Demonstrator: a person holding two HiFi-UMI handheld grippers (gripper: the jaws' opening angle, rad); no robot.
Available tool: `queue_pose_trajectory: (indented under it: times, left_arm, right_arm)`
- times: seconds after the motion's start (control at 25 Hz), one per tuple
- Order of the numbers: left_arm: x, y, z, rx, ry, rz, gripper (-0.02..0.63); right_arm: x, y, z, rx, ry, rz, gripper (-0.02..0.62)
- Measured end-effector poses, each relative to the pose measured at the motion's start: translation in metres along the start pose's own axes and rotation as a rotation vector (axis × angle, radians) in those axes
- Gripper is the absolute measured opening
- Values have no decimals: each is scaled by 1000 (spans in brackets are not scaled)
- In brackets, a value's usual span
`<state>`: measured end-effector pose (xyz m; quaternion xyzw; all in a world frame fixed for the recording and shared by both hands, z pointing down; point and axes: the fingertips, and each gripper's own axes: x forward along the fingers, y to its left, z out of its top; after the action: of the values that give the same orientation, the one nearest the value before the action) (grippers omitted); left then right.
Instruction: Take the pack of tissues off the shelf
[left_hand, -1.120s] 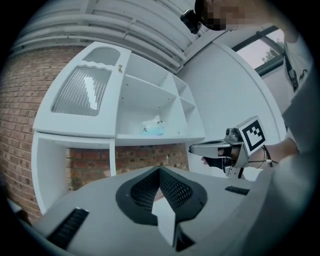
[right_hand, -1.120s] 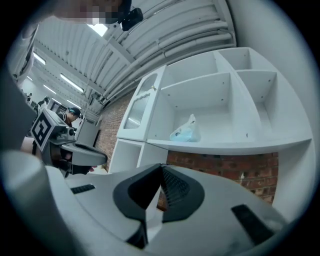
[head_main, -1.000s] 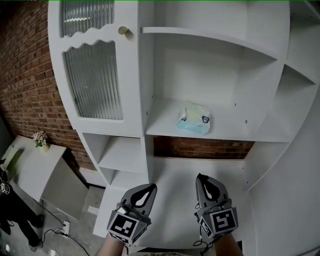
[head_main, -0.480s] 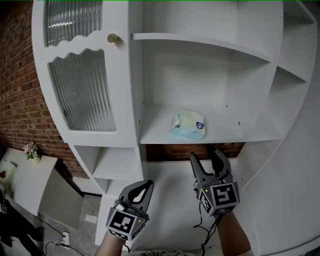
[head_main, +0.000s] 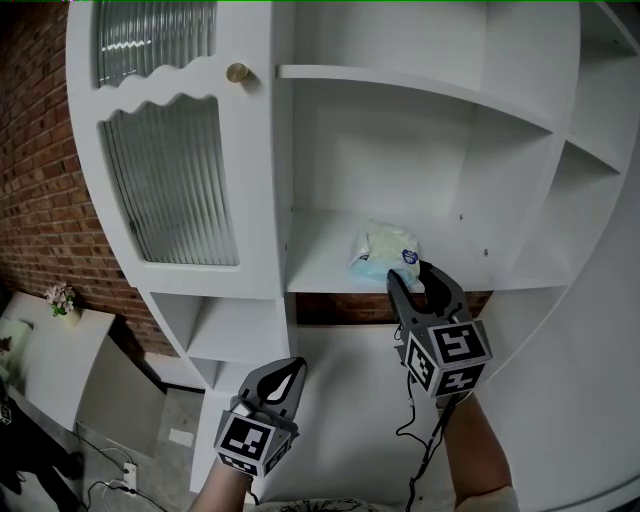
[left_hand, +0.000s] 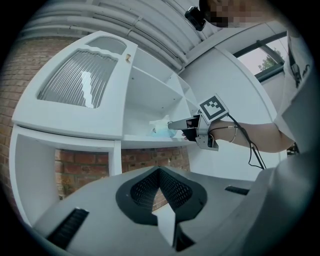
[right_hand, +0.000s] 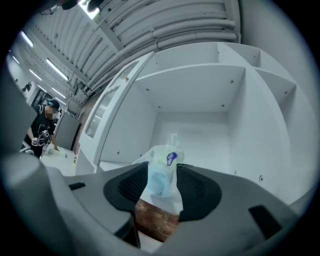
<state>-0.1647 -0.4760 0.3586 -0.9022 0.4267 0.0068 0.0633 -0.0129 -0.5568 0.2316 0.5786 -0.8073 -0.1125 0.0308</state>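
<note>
Your right gripper (head_main: 410, 272), jaws closing round pale-blue plastic tissue pack (head_main: 385, 245) on white shelf (head_main: 320, 265), probably not touching; left gripper (head_main: 288, 372) pinched together, below shelf.

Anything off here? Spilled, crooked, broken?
Nothing stands out. The tissue pack lies a bit skewed and crumpled near the front of the shelf, alone there. The cabinet door looks shut, and nothing is spilled or broken.

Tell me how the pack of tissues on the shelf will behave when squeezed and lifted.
Probably soft: the pack of tissues looks crumpled and puffy, so it should squash under a grip. Likely light for its size: a thin wrapper, loosely filled. The plastic wrapper may slip; its lumpy shape on the shelf shouldn't roll.
</note>
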Motion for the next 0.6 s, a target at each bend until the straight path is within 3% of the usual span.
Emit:
queue_pose_trajectory:
  times: [0.08, 0.2, 0.6]
  left_arm:
    - [0, -1, -1, -4, 5, -2, 12]
    - [-1, -5, -6, -21, 25, -12, 12]
    - [-13, -10, -9, -17, 22, 0, 12]
  right_arm:
    - [2, 0, 0, -4, 5, -2, 158]
    - [0, -1, 0, -18, -4, -21, 72]
    - [-27, 5, 8, -3, -58, -40, 26]
